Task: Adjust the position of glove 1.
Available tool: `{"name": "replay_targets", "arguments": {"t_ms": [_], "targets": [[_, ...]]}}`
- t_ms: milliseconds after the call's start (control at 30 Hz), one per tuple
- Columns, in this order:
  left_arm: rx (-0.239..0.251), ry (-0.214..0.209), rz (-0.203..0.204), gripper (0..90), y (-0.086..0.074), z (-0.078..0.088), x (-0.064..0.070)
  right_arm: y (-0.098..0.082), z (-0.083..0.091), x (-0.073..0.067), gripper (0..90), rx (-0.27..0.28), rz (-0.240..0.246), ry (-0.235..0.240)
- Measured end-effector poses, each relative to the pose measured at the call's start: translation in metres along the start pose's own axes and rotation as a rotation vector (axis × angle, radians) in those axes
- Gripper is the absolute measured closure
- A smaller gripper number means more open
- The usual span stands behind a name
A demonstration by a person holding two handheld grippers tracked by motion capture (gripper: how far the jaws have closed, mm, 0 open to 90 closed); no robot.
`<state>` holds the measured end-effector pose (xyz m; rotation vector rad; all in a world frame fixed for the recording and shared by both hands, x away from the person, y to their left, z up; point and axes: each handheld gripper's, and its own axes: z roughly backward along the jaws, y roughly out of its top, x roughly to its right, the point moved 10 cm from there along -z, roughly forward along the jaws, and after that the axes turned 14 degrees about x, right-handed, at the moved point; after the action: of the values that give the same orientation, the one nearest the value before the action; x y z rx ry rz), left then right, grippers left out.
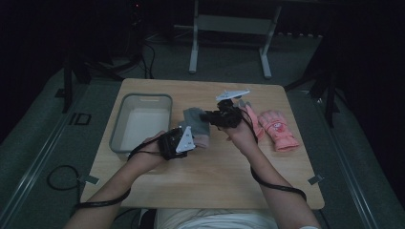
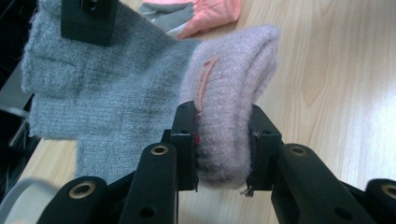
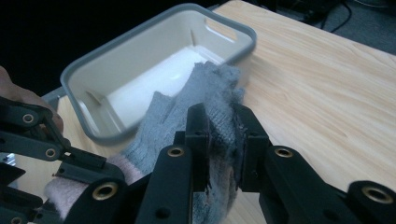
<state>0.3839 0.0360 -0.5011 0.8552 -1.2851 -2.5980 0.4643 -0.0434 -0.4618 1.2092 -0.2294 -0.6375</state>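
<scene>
A grey knit glove (image 1: 195, 119) (image 2: 98, 88) (image 3: 196, 98) with a pale pink cuff (image 2: 233, 88) is held between both grippers just right of the tub. My left gripper (image 1: 191, 139) (image 2: 223, 149) is shut on the pink cuff. My right gripper (image 1: 206, 116) (image 3: 223, 149) is shut on the grey finger end of the same glove. A pair of pink gloves (image 1: 276, 129) lies on the table to the right of my right hand.
A grey-rimmed white tub (image 1: 141, 98) (image 3: 159, 28) stands at the left of the wooden table (image 1: 215, 176), with nothing in it. Cables trail from both grippers off the table's near edge. A metal frame stands on the floor beyond the table.
</scene>
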Motion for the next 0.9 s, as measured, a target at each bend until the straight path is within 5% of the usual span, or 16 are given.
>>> {"name": "replay_targets", "arguments": {"t_ms": [900], "targets": [[-0.099, 0.072, 0.04, 69.2, -0.077, 0.071, -0.049, 0.043, -0.103, -0.064, 78.5, -0.03, 0.045, 0.108]]}}
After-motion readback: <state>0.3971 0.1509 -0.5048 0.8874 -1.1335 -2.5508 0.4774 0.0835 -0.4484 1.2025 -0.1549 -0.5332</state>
